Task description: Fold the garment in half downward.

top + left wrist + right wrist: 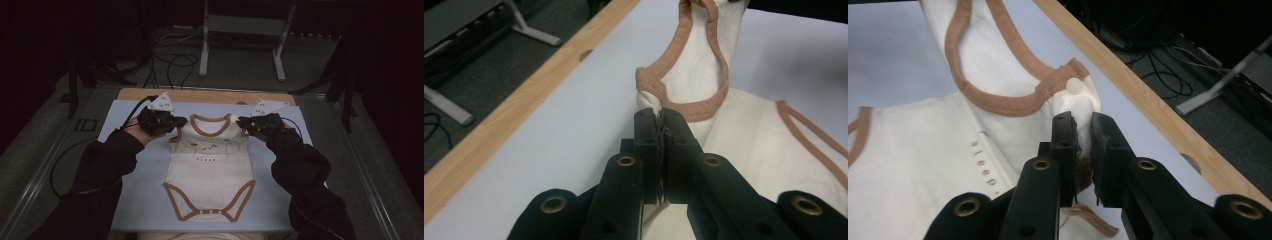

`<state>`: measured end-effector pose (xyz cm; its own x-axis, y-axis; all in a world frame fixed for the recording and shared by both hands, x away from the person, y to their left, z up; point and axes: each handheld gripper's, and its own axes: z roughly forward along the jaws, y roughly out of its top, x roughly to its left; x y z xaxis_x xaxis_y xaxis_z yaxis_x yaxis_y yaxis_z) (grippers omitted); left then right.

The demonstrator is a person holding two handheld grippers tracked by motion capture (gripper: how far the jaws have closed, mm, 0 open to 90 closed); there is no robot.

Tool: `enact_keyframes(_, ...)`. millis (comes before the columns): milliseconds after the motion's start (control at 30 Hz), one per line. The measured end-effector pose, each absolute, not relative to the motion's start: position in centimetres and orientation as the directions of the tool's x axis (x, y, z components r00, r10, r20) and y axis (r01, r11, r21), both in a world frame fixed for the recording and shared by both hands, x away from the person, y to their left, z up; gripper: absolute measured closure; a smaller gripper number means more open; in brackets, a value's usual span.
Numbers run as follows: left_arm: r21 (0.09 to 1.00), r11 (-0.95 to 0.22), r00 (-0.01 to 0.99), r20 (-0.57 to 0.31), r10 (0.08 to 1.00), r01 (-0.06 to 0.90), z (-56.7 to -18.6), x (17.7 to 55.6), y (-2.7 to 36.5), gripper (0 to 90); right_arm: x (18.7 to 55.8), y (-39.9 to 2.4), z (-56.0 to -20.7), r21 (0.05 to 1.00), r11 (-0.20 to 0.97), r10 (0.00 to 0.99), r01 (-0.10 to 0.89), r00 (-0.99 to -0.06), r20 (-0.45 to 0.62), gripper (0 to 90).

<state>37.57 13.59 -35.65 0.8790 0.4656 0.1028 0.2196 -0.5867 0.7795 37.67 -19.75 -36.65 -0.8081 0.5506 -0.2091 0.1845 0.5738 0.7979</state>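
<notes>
A cream baby bodysuit [210, 165] with brown trim lies flat on the pale blue table top [130, 190], neck towards the far edge. My left gripper [176, 121] is shut on the bodysuit's left shoulder; in the left gripper view the jaws pinch the cream cloth [651, 102] just below the brown neck band [704, 107]. My right gripper [243, 121] is shut on the right shoulder; in the right gripper view a fold of cloth [1083, 135] fills the gap between the jaws, below a white snap button [1075, 86].
A wooden strip [205, 95] edges the table's far side. Beyond it, a white metal stand [240, 30] and black cables [170, 65] sit on the grey floor. Dark sleeves [107, 160] reach in from the bottom on both sides.
</notes>
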Motion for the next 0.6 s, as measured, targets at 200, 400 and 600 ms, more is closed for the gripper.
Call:
enact_keyframes(200, 0.776, -0.601, 0.897, 0.111, 0.427, 0.190, -36.4, 35.5, 13.6, 87.5, 35.4, -19.9, -37.1, 0.802, 0.577, 0.522, 0.157, -0.826, -0.214, 81.4)
enact_keyframes(400, 0.768, -0.615, 0.907, 0.112, 0.405, 0.180, -37.4, 33.9, 13.7, 87.5, 33.2, -20.0, -38.1, 0.797, 0.584, 0.501, 0.153, -0.841, -0.205, 81.4)
enact_keyframes(600, 0.754, -0.634, 0.918, 0.112, 0.380, 0.170, -38.4, 32.6, 13.7, 87.4, 31.6, -20.4, -39.3, 0.791, 0.589, 0.490, 0.164, -0.851, -0.188, 81.4)
